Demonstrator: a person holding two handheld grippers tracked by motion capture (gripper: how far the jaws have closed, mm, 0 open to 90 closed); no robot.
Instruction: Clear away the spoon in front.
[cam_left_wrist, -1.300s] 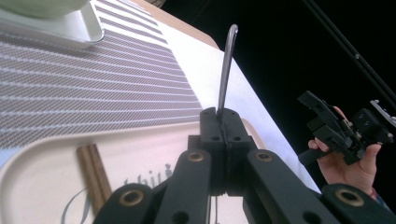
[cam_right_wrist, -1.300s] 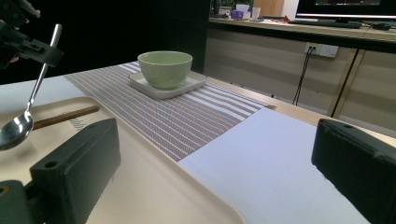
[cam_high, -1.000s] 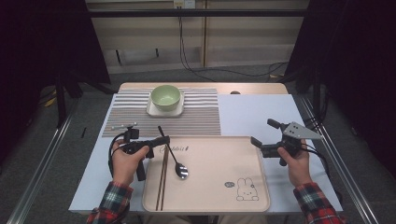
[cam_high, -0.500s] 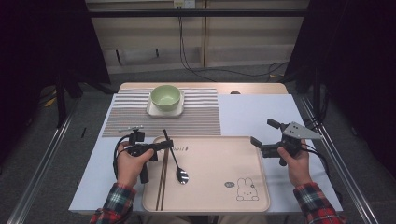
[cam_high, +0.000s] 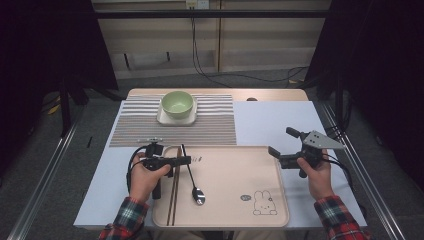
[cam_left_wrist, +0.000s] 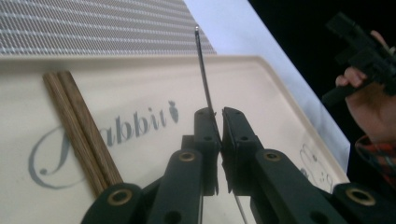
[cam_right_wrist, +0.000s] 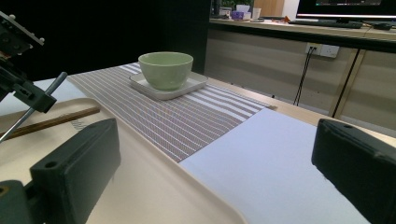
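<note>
Tilted farther since earlier, the slim metal spoon (cam_high: 191, 172) on the beige rabbit-print tray (cam_high: 235, 175) stands between the left gripper (cam_left_wrist: 218, 122) fingers, just easing apart; right gripper (cam_high: 281, 145) fingers spread empty.

Tongs (cam_left_wrist: 219, 122) seemingly pinching spoon handle (cam_left_wrist: 202, 70)

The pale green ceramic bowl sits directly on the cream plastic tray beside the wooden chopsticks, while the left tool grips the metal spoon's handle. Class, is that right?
Not quite. The pale green ceramic bowl sits on a white square saucer on the striped placemat, not on the cream plastic tray, as the high view shows. The rest stands.
</note>
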